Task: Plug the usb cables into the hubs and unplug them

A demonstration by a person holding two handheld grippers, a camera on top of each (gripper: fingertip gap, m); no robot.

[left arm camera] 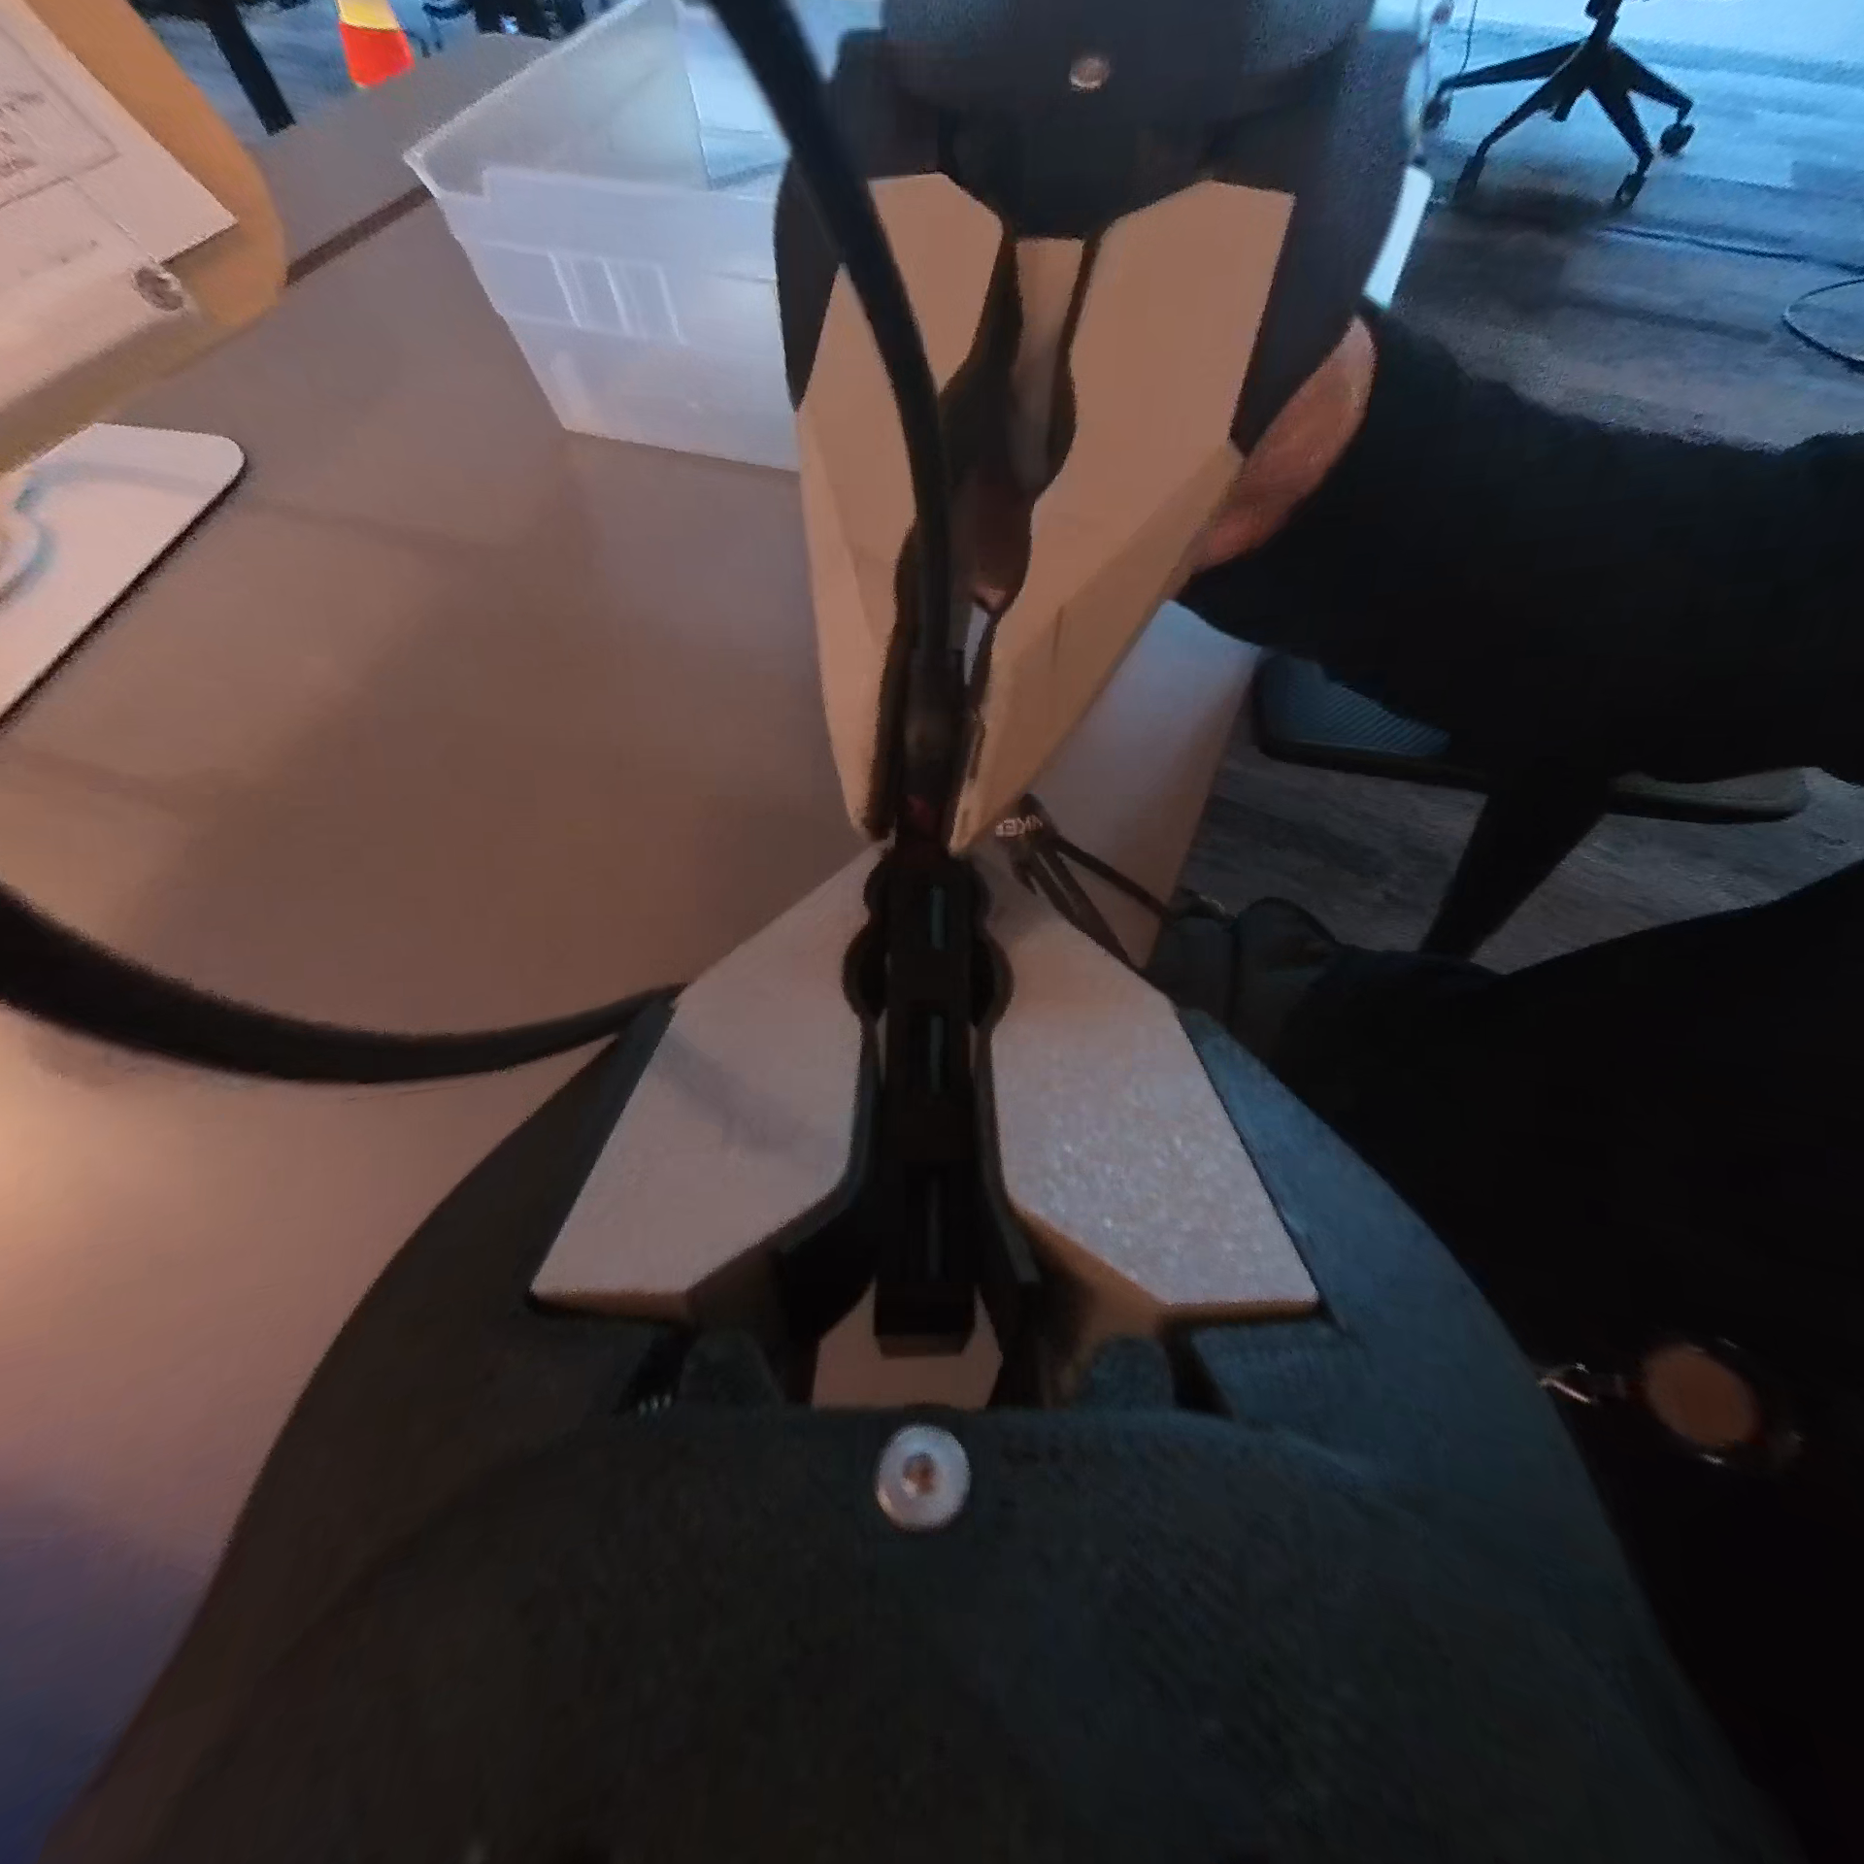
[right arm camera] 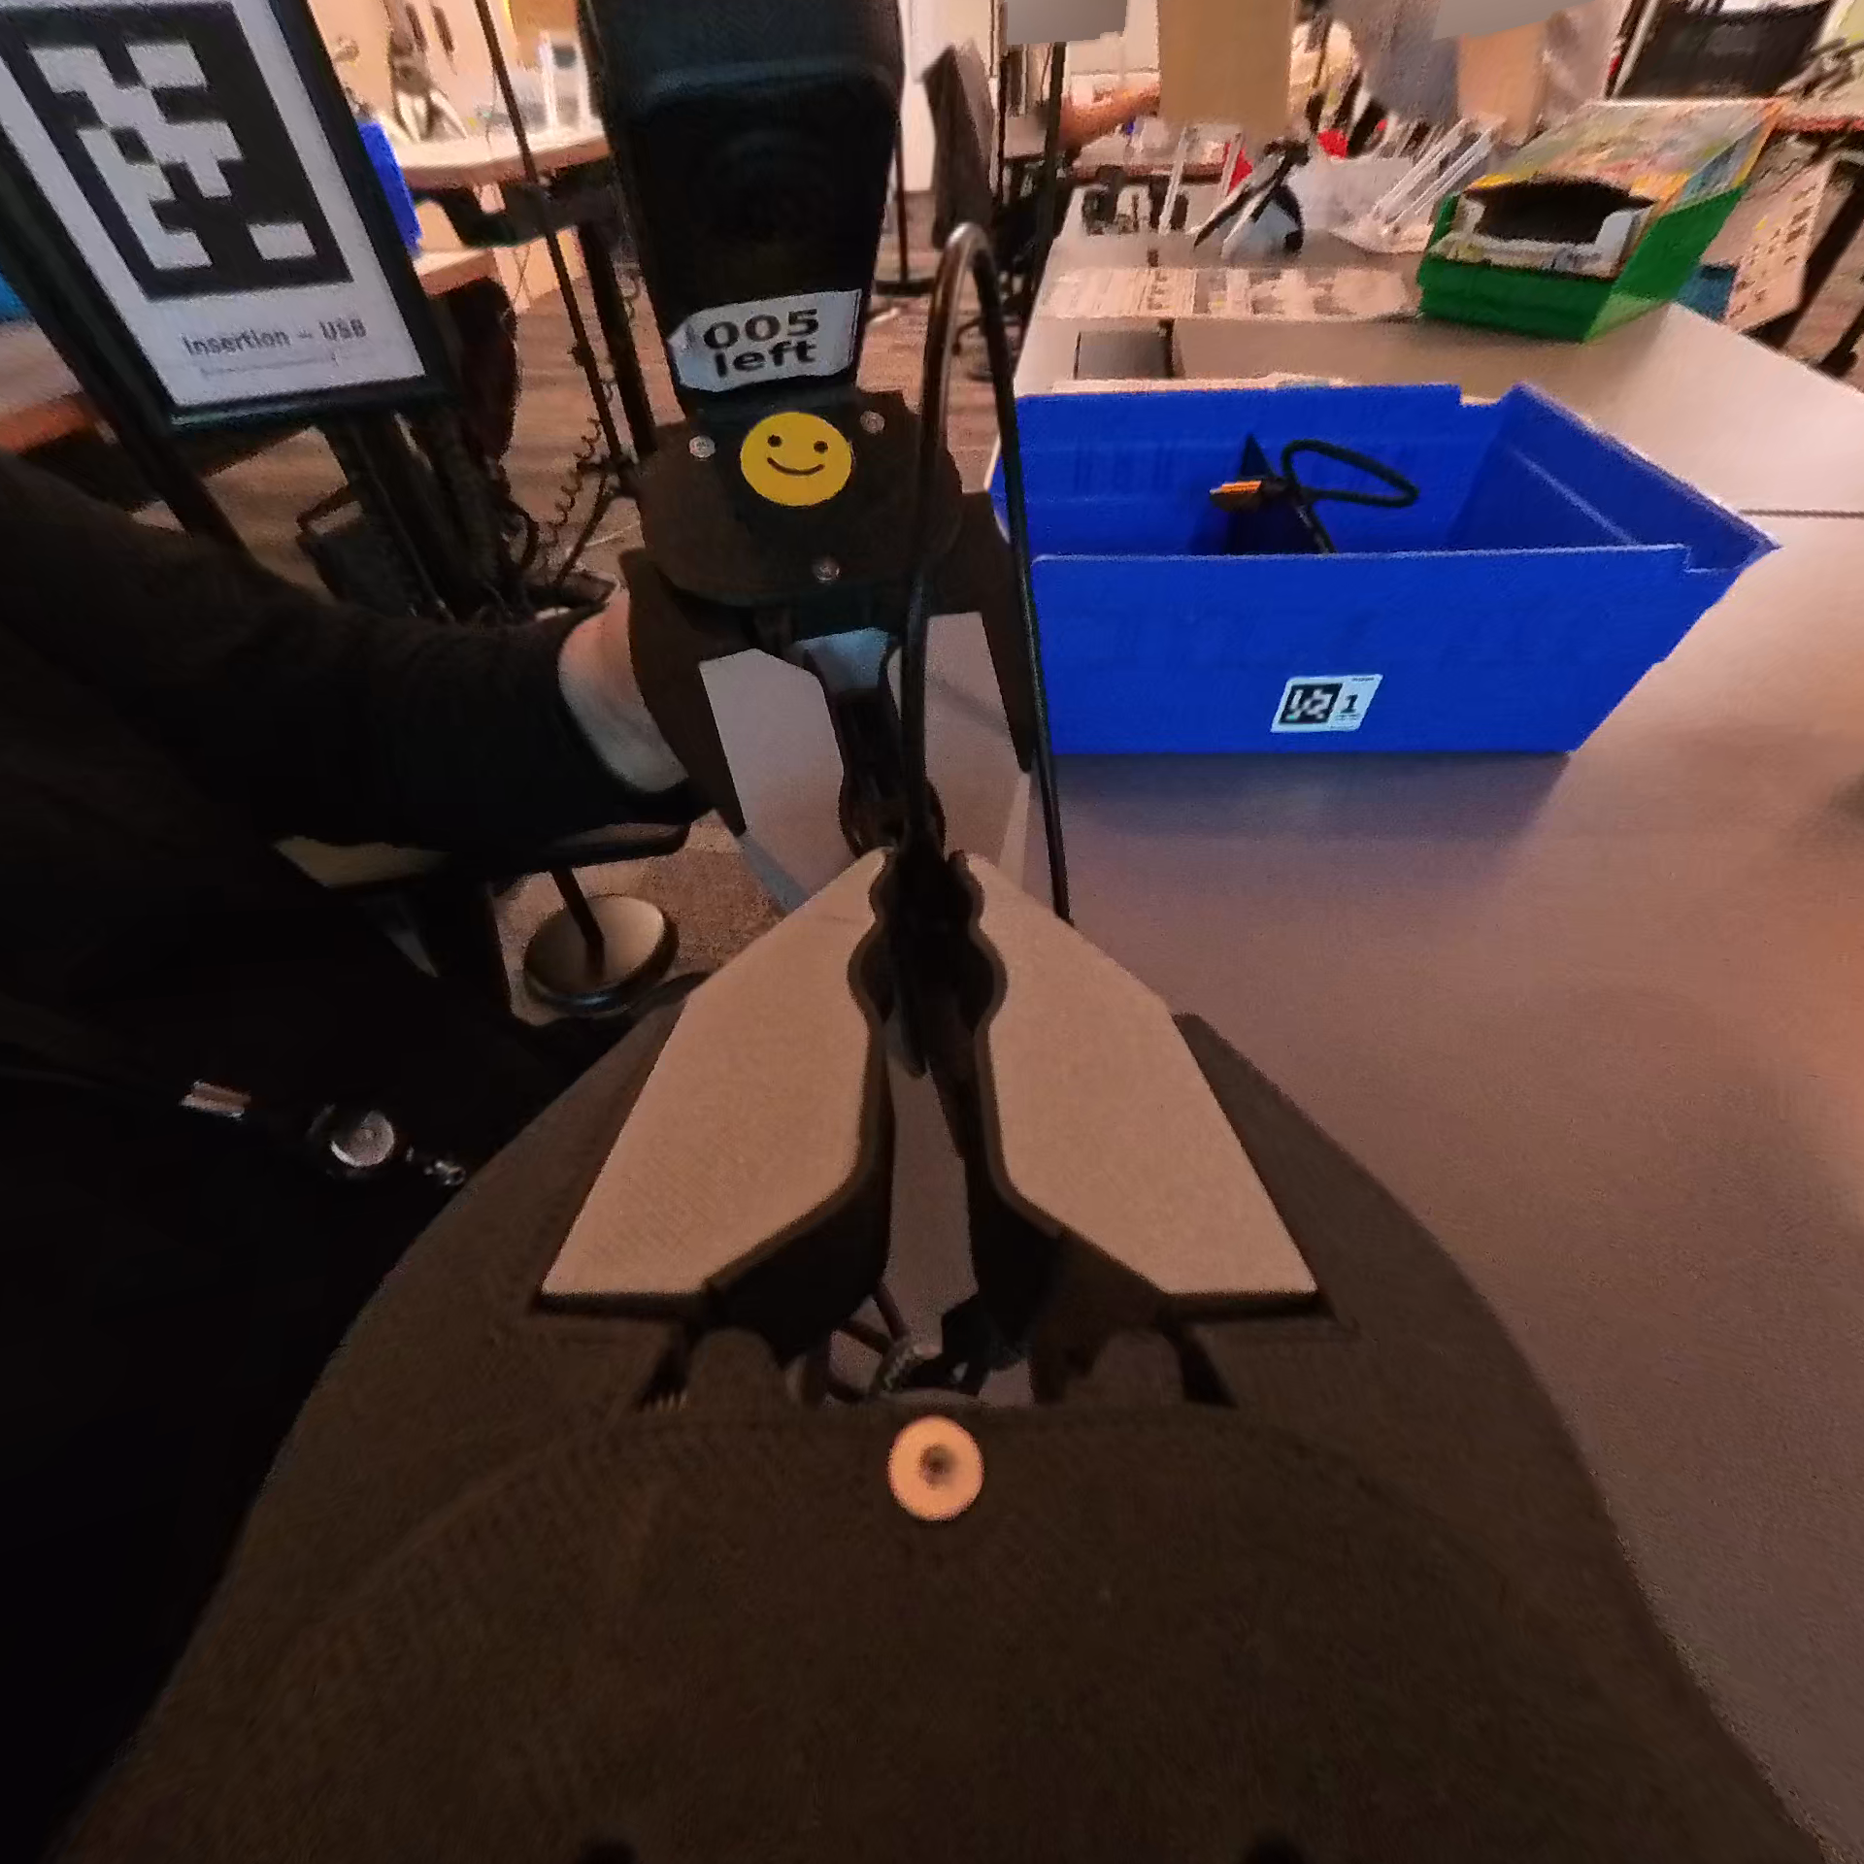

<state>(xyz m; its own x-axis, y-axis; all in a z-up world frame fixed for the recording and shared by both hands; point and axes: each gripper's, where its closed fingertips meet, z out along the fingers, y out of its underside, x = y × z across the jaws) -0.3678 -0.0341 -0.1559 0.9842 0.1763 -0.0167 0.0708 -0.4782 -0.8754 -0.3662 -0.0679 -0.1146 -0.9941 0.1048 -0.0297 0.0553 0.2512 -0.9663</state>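
Currently both tongs meet tip to tip above the surface. Left tongs are clenched on a slim black hub running lengthwise between the fingers, its slot ports facing the camera. Right tongs are clenched on the plug end of a black usb cable; the plug sits right at the hub's tip, though whether it is seated is hidden. The cable arches up from the right tongs and trails slack over the surface. Judgement: hub is light, rigid and smooth, so it may slide under push force; grip its flat sides. Cable is limp; hold the stiff plug housing, not the cord. Beyond, a blue bin holds 1 more cable; a clear tub stands farther off.
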